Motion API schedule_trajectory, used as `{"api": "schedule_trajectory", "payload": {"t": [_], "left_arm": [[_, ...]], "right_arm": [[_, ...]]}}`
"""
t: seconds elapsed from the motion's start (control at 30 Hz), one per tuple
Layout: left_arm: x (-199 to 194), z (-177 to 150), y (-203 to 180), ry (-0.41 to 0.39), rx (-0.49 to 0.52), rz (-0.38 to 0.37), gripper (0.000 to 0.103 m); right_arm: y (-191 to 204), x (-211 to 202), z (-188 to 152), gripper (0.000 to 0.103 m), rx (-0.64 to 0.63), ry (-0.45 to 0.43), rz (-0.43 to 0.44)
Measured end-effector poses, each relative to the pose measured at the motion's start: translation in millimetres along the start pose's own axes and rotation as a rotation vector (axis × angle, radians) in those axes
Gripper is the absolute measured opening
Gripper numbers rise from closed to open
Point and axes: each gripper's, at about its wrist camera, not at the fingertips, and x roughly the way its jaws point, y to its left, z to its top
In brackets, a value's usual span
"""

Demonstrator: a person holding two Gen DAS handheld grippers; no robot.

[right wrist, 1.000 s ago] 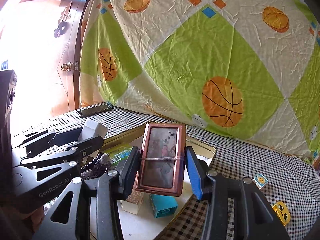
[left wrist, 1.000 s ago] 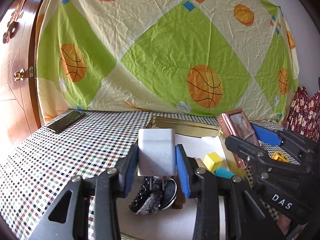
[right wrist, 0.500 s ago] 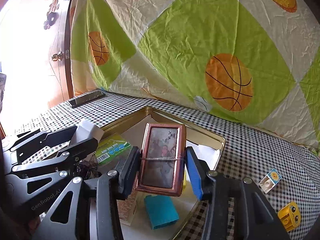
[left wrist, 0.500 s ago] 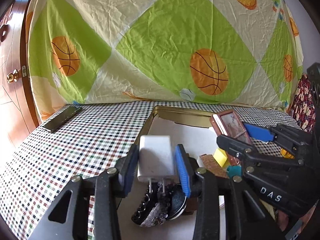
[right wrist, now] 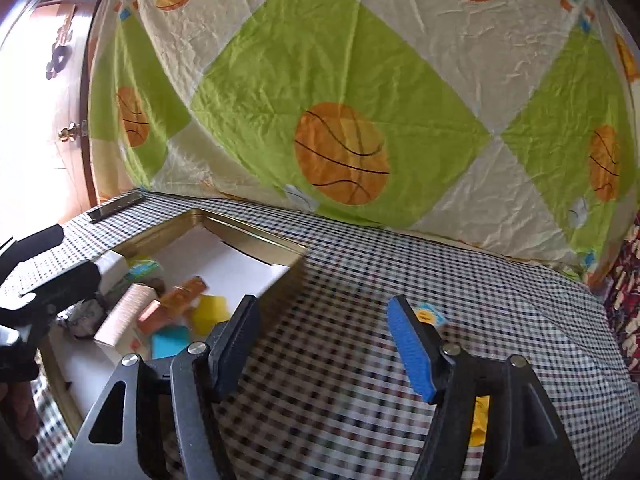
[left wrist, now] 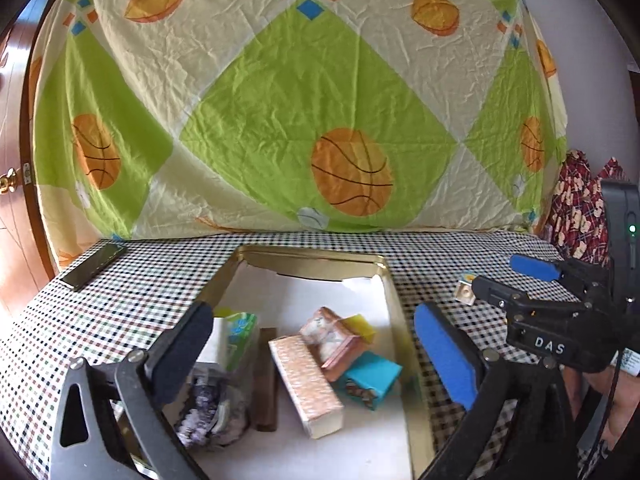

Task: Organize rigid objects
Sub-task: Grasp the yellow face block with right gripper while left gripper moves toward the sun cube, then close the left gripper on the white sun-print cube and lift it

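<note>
A gold tin tray point(left wrist: 390, 292) on the checked table holds several items: a copper card case point(left wrist: 334, 340), a pink patterned box point(left wrist: 304, 386), a teal box point(left wrist: 370, 378), a yellow block point(left wrist: 360, 326), a green packet point(left wrist: 240, 334) and a white charger point(left wrist: 210, 346). My left gripper point(left wrist: 316, 350) is open and empty above the tray. My right gripper point(right wrist: 324, 340) is open and empty over the cloth right of the tray point(right wrist: 280, 288); it also shows in the left wrist view point(left wrist: 508, 276). A small white-and-blue block point(right wrist: 430, 316) and a yellow block point(right wrist: 480, 420) lie on the cloth by it.
A dark phone point(left wrist: 94, 266) lies at the table's far left corner. A basketball-print sheet point(left wrist: 320, 100) hangs behind the table. A wooden door point(right wrist: 60, 120) stands at the left. Patterned red fabric point(left wrist: 576, 212) sits at the far right.
Both grippers have opened. The white charger and the copper card case now lie in the tray. My right gripper has moved right, out over the cloth.
</note>
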Motion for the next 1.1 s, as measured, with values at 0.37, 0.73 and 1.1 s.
{"api": "schedule_trajectory", "payload": {"t": [0.37,0.73,1.1], "left_arm": [[27.9,4.7,-100.2,0.110,0.140,-0.150,0.102],[70.3,5.0,-156.4,0.169,0.274,-0.115,0.102],[142.1,11.0,-197.7,0.250,0.304,-0.066,0.100]], "right_arm": [[-93.0,26.1,-33.1,0.068,0.094,0.229,-0.087],[-107.1,48.5,-45.3,0.051,0.139,0.338,-0.037],[-161.5,34.7,-45.2,0.052,0.296,0.218,-0.159]]}}
